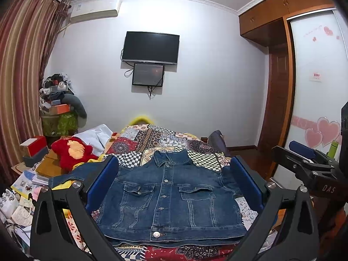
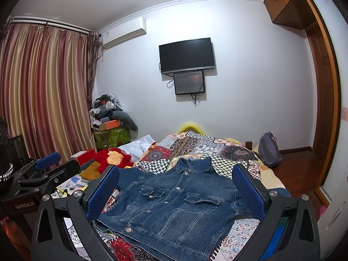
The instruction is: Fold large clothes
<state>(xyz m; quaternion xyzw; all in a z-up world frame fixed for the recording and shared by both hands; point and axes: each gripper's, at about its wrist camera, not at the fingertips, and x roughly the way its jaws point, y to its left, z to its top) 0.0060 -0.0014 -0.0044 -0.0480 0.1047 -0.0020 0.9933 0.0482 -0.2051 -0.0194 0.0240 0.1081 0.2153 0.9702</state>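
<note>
A blue denim jacket [image 1: 169, 198] lies buttoned and front up on the patchwork bedspread [image 1: 156, 139], collar at the far end, sleeves spread to both sides. It also shows in the right wrist view [image 2: 176, 204]. My left gripper [image 1: 174, 187] is open and empty, held above the near hem with the blue pads [image 1: 102, 182] wide apart. My right gripper [image 2: 174, 193] is open and empty too, above the jacket's near right part. It also shows at the right edge of the left wrist view [image 1: 304, 158]. The left gripper shows at the left of the right wrist view [image 2: 43, 169].
A red and orange plush toy [image 1: 74, 152] and a white cloth [image 1: 95, 134] lie left of the bed. Books and boxes [image 1: 32, 174] crowd the left side. A dark backpack [image 2: 269, 150] sits at the bed's right. A wardrobe [image 1: 315, 87] stands right.
</note>
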